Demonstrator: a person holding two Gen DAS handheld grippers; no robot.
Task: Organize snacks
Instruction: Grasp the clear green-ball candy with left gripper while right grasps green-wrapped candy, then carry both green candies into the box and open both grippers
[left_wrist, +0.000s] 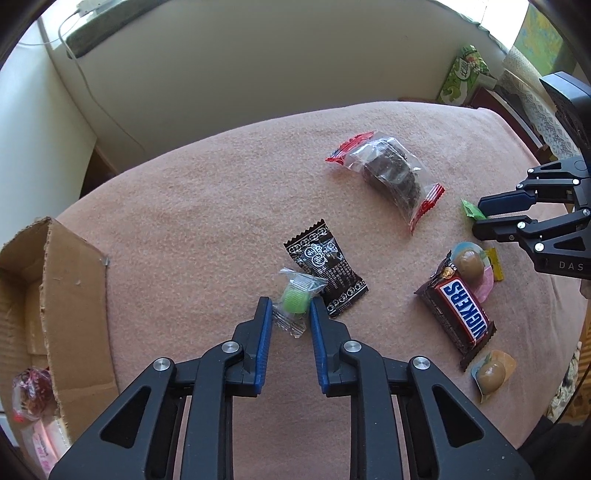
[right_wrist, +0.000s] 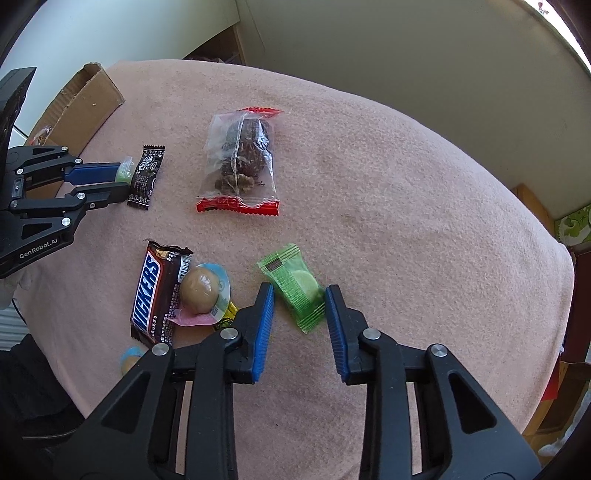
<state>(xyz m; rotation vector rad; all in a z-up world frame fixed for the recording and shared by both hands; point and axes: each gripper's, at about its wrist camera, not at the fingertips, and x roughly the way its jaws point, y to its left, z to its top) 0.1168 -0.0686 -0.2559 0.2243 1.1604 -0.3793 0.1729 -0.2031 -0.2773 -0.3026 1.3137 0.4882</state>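
Observation:
My left gripper (left_wrist: 291, 304) stands around a small green candy in a clear wrapper (left_wrist: 294, 301), jaws close on both sides of it, on the pink cloth. A black sachet (left_wrist: 327, 273) lies just beyond. My right gripper (right_wrist: 300, 293) is open around a green wrapped candy (right_wrist: 295, 282) lying on the cloth. A Snickers bar (right_wrist: 153, 291), a brown ball sweet on a blue-pink wrapper (right_wrist: 201, 290) and a clear bag of dark nut cake with red ends (right_wrist: 242, 158) lie nearby. The Snickers bar also shows in the left wrist view (left_wrist: 458, 314).
An open cardboard box (left_wrist: 55, 295) with a few wrapped snacks inside stands at the table's left edge. Another brown ball sweet (left_wrist: 491, 373) lies near the right edge. A green carton (left_wrist: 463, 74) stands beyond the table. A white wall runs behind.

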